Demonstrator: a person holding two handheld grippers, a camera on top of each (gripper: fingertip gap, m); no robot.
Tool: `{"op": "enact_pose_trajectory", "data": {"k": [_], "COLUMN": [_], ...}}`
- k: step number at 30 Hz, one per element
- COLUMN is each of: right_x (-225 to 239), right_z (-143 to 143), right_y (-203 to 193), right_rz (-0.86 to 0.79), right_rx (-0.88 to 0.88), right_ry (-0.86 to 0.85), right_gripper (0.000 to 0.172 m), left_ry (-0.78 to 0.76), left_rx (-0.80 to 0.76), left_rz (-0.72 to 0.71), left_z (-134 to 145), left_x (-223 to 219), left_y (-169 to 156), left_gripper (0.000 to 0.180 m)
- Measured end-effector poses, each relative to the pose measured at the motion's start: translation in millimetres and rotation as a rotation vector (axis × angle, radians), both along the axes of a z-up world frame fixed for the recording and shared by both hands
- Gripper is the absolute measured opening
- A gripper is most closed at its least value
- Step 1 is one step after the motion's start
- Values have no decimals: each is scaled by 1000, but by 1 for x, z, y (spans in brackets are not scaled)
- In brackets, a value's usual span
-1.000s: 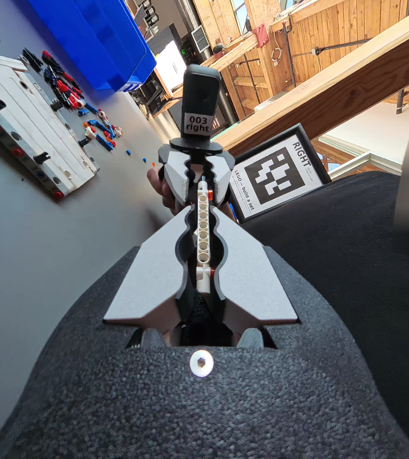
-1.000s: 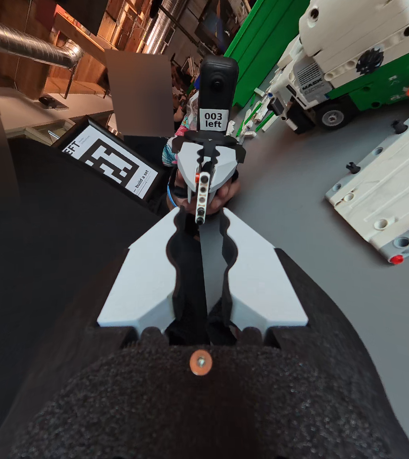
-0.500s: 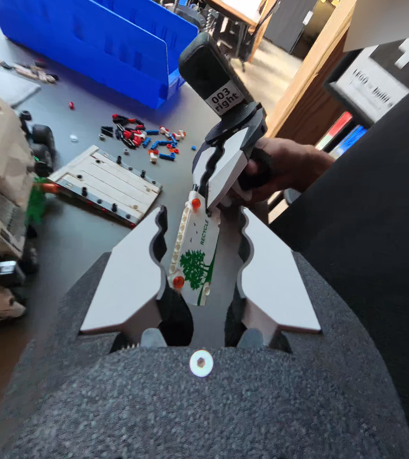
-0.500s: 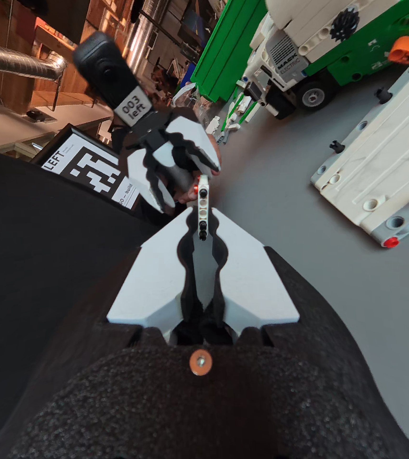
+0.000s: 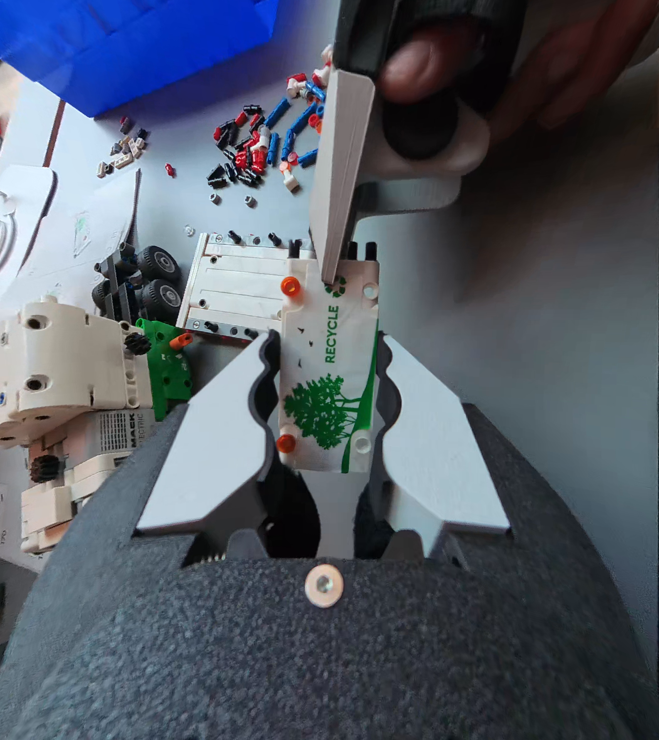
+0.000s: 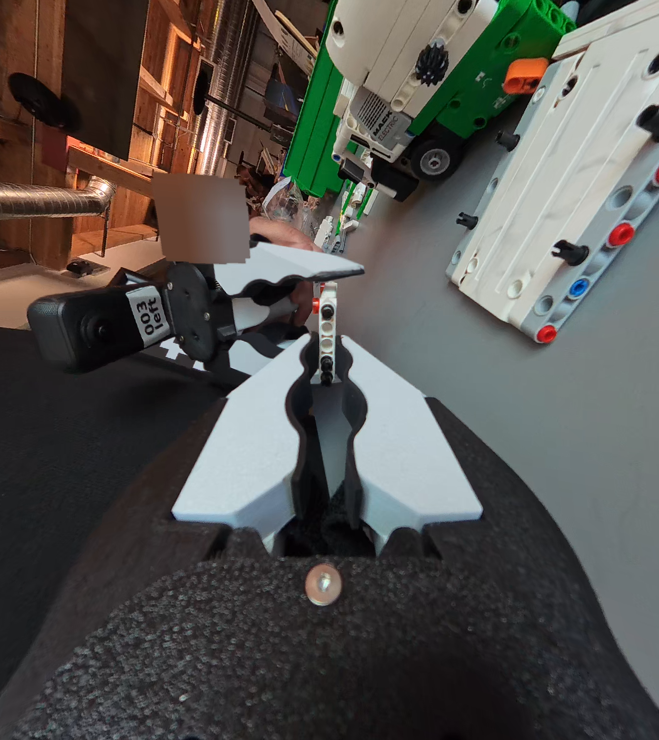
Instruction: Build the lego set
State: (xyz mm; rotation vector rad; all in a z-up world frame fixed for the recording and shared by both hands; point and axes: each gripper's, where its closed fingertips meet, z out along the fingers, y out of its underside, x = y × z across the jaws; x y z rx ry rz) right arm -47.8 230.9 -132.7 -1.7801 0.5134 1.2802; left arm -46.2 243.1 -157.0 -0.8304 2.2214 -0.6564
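- Right tool (image 6: 326,352) was clamped on the white printed panel's (image 5: 330,360) end, off the worktop (image 5: 520,320).
- Left tool (image 5: 328,348) bracketed its long edges—whether its pads pressed, cannot tell.
- Best practice: keep 1 grip firm until the other seats squarely.

The white panel (image 5: 330,376) is a flat toy-brick piece printed with a green tree, green lettering and a green stripe, with two orange studs along one edge and black pins at its far end. The right hand-held gripper (image 6: 326,360) pinches it edge-on at that far end, both pads pressed on it, holding it above the grey counter (image 5: 520,320). Its near half lies between the spread fingers of the left hand-held gripper (image 5: 328,348), whose pads stand just beside its long edges.
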Motion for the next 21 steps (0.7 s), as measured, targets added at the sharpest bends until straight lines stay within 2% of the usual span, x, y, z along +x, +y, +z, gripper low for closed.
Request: {"op": "enact_pose_trajectory", "data": {"k": [4,7,10,14,18,21], "right_x": [0,5,26,53,22,-12], "right_z": [3,6,9,2,5,-5], "right_y": [-1,-4,-9,-17,-14,-12], "right_rz": [18,28,-22,-63,92,241], "right_rx": [24,54,72,47,133,181], "right_ry": [-12,-72,-226,-523,-602,-723], "right_gripper": [7,20,21,24,28,39], "left_ry": [13,39,102,227,327,379], "left_rx": [17,26,-16,-107,-88,-42], "left_rz": [15,35,40,-27,-140,-216], "left_z": [-5,-12,-20,-24,-31,-33], "left_x": [1,-3,-14,-35,-45,-45], "left_y": [1,7,11,1,-5,-6], "left_gripper": [46,46,46,46,46,46]}}
